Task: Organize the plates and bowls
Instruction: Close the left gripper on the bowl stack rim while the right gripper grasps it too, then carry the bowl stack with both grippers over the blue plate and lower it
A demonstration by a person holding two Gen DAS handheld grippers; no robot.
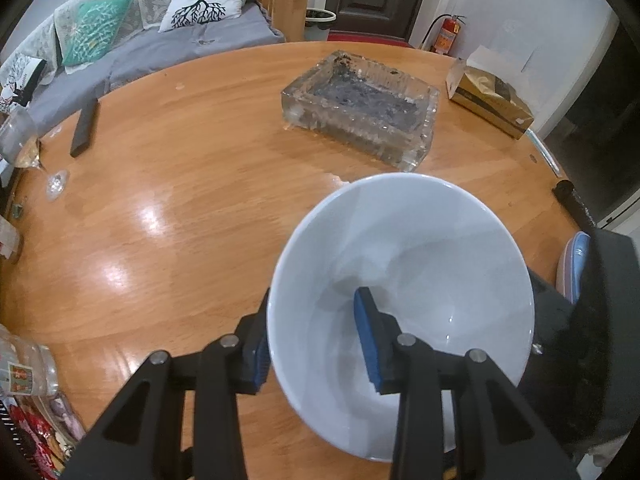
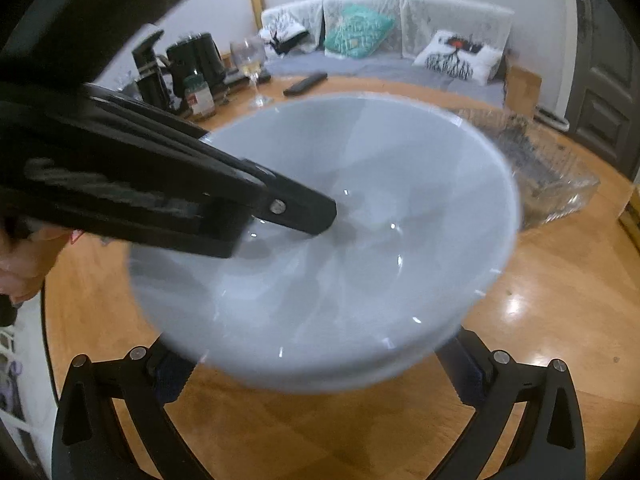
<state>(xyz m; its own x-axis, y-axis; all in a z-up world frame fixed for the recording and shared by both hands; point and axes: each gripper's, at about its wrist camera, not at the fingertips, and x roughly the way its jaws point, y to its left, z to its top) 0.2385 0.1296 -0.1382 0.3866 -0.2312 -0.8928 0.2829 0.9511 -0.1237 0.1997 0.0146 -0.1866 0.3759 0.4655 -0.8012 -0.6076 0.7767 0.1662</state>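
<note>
A white bowl (image 1: 404,256) hangs over the round wooden table (image 1: 180,208). My left gripper (image 1: 312,320) is shut on the bowl's near rim, one blue pad outside the wall and one inside. In the right wrist view the same bowl (image 2: 360,248) fills the middle, blurred, with the left gripper's black finger (image 2: 296,210) reaching into it from the left. My right gripper (image 2: 320,376) is open; its fingers stand wide apart beneath and on either side of the bowl. I cannot tell whether they touch it.
A thick glass ashtray (image 1: 360,108) sits past the bowl. A tissue box (image 1: 492,96) stands at the far right, a remote (image 1: 85,128) and a wine glass (image 1: 28,152) at the left. A kettle (image 2: 196,62) and a jar (image 2: 202,98) stand at the table's edge.
</note>
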